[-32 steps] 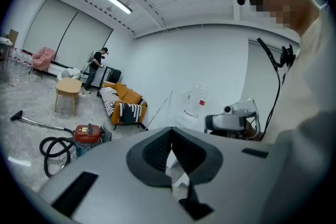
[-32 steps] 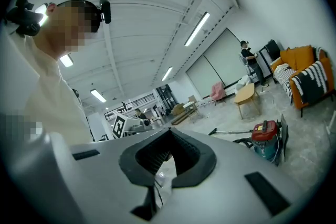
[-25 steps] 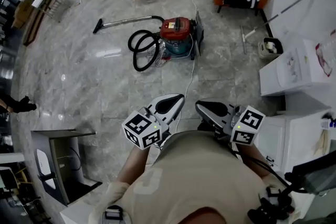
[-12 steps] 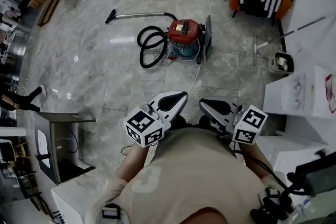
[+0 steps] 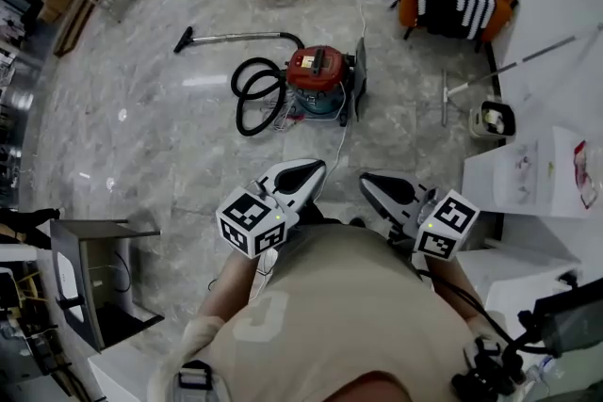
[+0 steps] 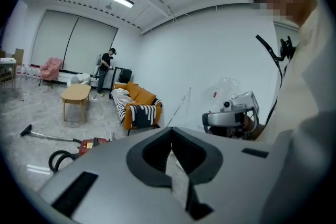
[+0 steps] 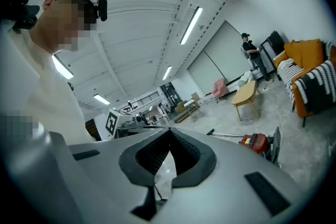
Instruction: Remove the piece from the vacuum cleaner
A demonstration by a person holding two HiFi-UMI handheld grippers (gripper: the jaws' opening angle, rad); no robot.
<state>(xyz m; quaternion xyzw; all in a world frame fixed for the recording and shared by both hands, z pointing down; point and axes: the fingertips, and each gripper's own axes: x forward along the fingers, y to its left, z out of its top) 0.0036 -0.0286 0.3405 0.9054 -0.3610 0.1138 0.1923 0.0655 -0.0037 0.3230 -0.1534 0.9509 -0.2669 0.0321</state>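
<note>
From the head view, the task looks not yet begun. The vacuum cleaner (image 5: pixel 316 74) stands on the marble floor (image 5: pixel 170 146) well ahead of the person, with its black hose (image 5: pixel 254 94) coiled beside it and the wand (image 5: pixel 236 38) lying out to the left, apparently fully assembled. Which piece is to come off I cannot tell at this range. The left gripper (image 5: pixel 307 168) and right gripper (image 5: pixel 371 182) are held close to the person's chest, well apart from the machine.

In the left gripper view, the jaws are pressed together at the tips with nothing between them, and the vacuum cleaner (image 6: pixel 94 142) shows small and far off, low at the left.

In the right gripper view, the jaws likewise meet, empty. The vacuum cleaner (image 7: pixel 255 141) sits distant at the right, so the approach, the grasp and the removal are all left to do.
</note>
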